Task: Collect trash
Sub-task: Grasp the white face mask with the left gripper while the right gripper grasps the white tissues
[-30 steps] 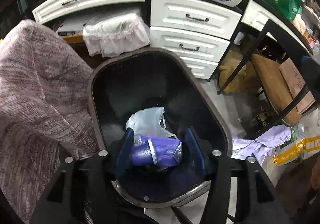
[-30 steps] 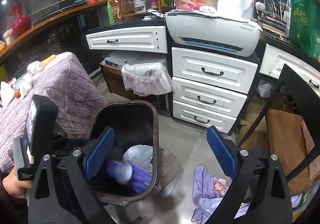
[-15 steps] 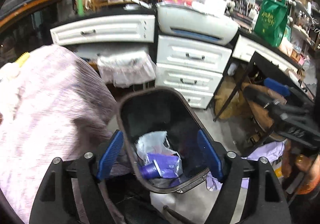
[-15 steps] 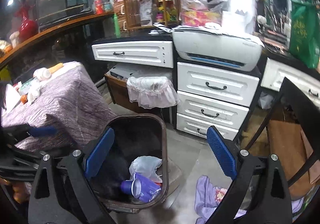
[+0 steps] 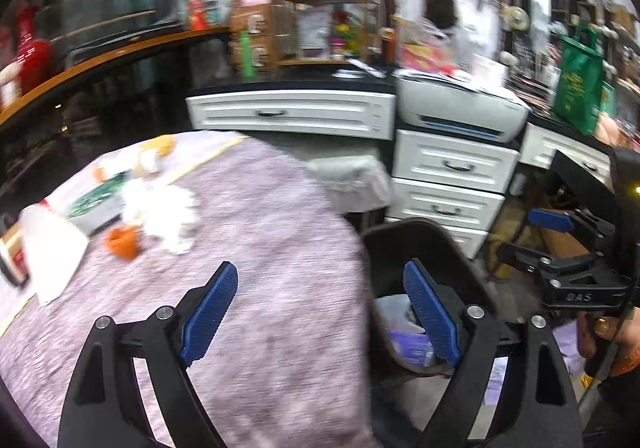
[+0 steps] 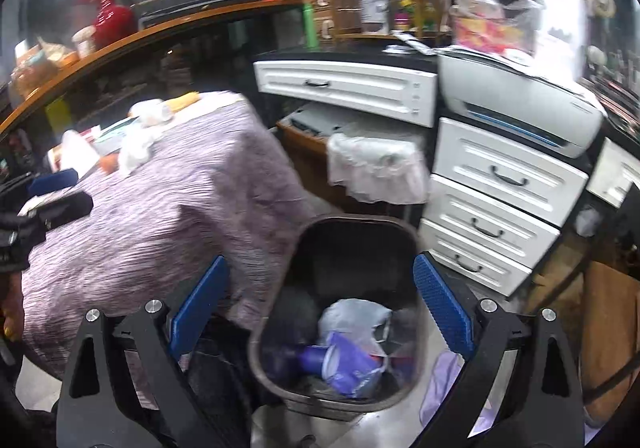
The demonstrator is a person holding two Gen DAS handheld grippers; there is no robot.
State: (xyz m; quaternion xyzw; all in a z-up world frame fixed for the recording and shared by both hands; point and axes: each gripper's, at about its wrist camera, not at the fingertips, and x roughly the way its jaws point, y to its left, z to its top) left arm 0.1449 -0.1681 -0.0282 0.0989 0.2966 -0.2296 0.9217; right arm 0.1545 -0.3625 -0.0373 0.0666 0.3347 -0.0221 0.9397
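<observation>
In the left wrist view, lower right: dark bin (image 5: 432, 248) with a purple cup (image 5: 412, 344) and a pale plastic bag (image 5: 394, 310) already inside, partly hidden behind the right-hand blue pad. Left gripper (image 5: 320, 316) empty, fingers (image 5: 210, 314) wide apart and opening further, nothing between them; aimed across the purple-clothed bench (image 5: 260, 268). More trash left on the bench at left of frame: crumpled white tissue (image 5: 160, 212), small orange piece (image 5: 122, 242), white paper (image 5: 52, 248), green-printed packet (image 5: 94, 200). Frame blurred, so finer detail unreadable. Right gripper seen at right edge (image 5: 560, 248), held in a hand (image 5: 604, 336).

In the right wrist view, bottom centre: same bin (image 6: 344, 228) seen from above, purple cup (image 6: 340, 362) lying on its side against the plastic bag (image 6: 356, 318), both on the bin floor. Right gripper (image 6: 320, 312) empty, fingers (image 6: 440, 312) spread wide either side of the bin mouth, touching nothing. Bench (image 6: 160, 208) in left half of frame; tissue (image 6: 138, 146) and other scraps toward its far end. Lilac floral cloth (image 6: 440, 388) on the floor just right of the bin; cannot tell if trash.

Progress, judged: at least two items binned, several bench items to go. Likely next: a pick from the bench.
</observation>
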